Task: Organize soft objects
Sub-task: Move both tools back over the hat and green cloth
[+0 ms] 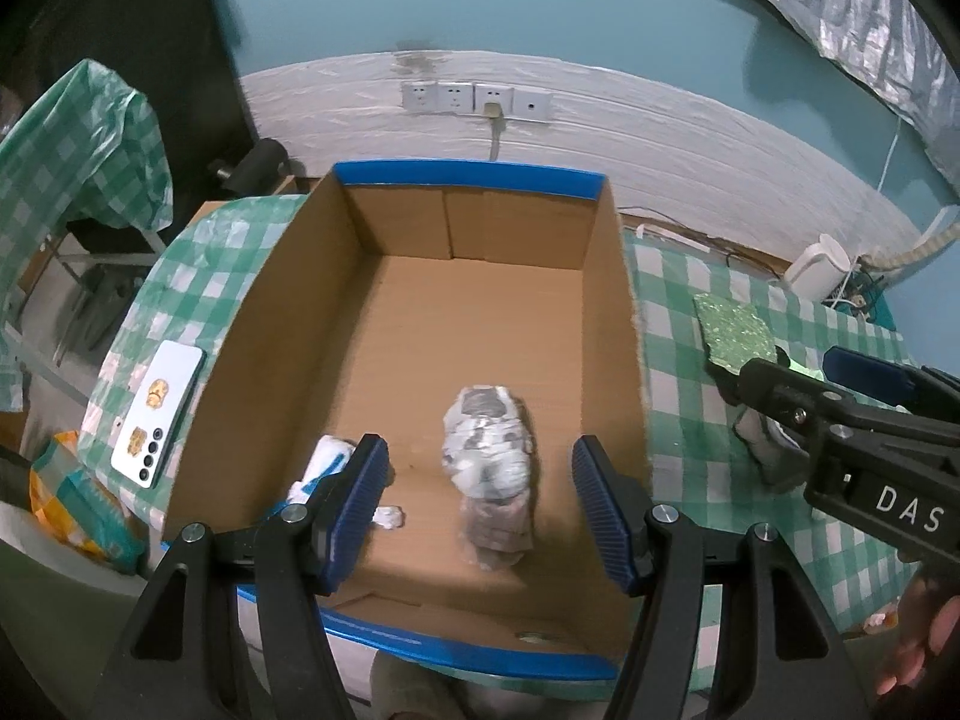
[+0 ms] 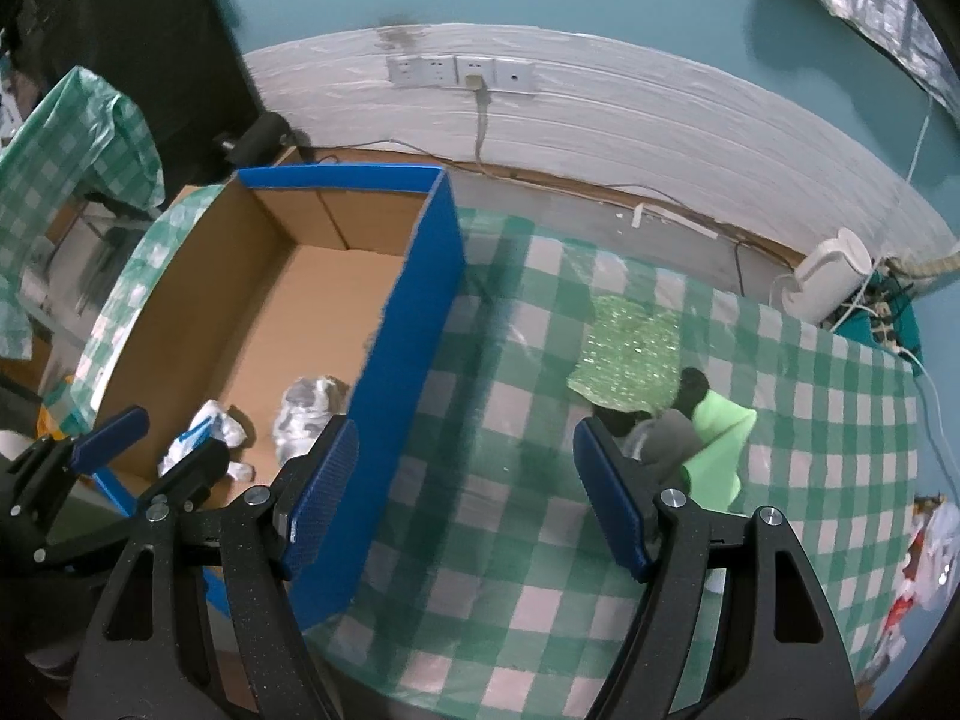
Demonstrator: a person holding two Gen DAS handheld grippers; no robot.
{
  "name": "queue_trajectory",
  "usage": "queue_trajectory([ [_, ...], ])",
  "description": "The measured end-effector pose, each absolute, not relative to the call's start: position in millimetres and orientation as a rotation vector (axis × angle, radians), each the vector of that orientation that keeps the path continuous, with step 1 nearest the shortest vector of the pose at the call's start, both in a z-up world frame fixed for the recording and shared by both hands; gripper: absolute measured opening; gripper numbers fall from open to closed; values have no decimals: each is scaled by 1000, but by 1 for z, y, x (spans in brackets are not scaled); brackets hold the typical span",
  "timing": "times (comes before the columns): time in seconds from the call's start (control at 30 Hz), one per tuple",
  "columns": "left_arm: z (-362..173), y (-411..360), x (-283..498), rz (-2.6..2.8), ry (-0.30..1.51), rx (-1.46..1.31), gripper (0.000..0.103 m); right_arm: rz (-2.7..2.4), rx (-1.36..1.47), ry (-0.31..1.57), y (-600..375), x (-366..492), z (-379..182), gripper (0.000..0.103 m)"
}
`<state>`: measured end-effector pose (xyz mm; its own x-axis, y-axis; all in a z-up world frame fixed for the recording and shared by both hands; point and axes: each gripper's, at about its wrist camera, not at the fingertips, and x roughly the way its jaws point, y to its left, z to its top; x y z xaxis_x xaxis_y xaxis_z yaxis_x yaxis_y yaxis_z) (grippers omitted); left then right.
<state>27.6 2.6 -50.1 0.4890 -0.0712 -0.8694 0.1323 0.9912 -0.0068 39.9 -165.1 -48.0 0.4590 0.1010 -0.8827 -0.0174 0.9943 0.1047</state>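
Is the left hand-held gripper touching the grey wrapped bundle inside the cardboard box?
Apart. In the left wrist view the left hand-held gripper stands open, and bare box floor shows on both sides between its pads and the grey wrapped bundle.

Landmark: green-and-white checked tablecloth covering the table.
Phone: white phone lying camera side up on the cloth's left edge, with stickers on its back.
Wall sockets: row of white outlets on the wall beyond the cloth's far edge, a plug and cable in one.
Kettle: white kettle past the cloth's far right corner, beside tangled cords.
Draped cloth: second checked sheet hanging over something left of the table.
Packet: orange and green packet below the cloth's left edge.
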Motion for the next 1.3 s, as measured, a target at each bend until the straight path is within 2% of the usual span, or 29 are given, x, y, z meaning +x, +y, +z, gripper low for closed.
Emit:
queue_trajectory([
  [0.83,-54,-84,14,-226,1039,198,65,-74,183,1107,-256,8,-65,75],
  [1.3,-87,-130,29,-218,1115,239,66,-168,241,1150,-304,11,-91,75],
])
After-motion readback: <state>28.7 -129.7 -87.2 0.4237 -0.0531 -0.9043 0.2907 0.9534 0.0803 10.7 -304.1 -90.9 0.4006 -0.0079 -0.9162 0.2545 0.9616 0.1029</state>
